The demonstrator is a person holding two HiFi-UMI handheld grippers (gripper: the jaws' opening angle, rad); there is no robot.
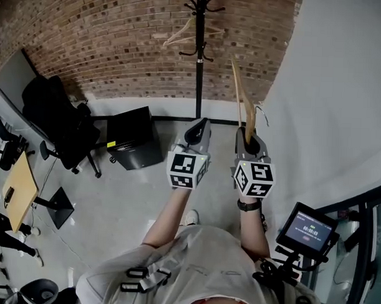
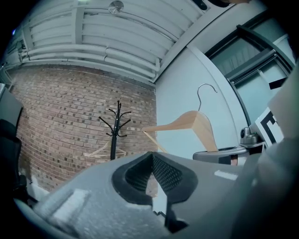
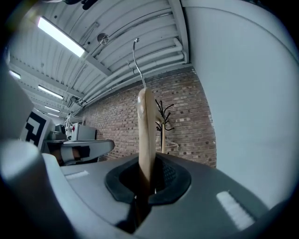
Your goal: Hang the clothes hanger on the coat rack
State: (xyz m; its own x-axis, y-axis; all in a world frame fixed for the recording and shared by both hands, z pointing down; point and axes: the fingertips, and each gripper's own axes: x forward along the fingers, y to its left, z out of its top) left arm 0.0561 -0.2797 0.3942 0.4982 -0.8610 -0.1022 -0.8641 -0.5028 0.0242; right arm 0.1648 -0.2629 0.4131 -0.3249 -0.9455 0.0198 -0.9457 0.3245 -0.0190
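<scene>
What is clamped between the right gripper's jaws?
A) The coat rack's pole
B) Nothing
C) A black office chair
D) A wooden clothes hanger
D: the right gripper view shows the right gripper shut on the wooden clothes hanger, which stands upright between the jaws. The coat rack stands apart from it by the brick wall.

Office-type space: brick wall (image 1: 120, 33), 1 blk office chair (image 1: 54, 122), wood desk (image 1: 17, 189), blk cabinet (image 1: 133, 137), coat rack (image 1: 199, 55).
</scene>
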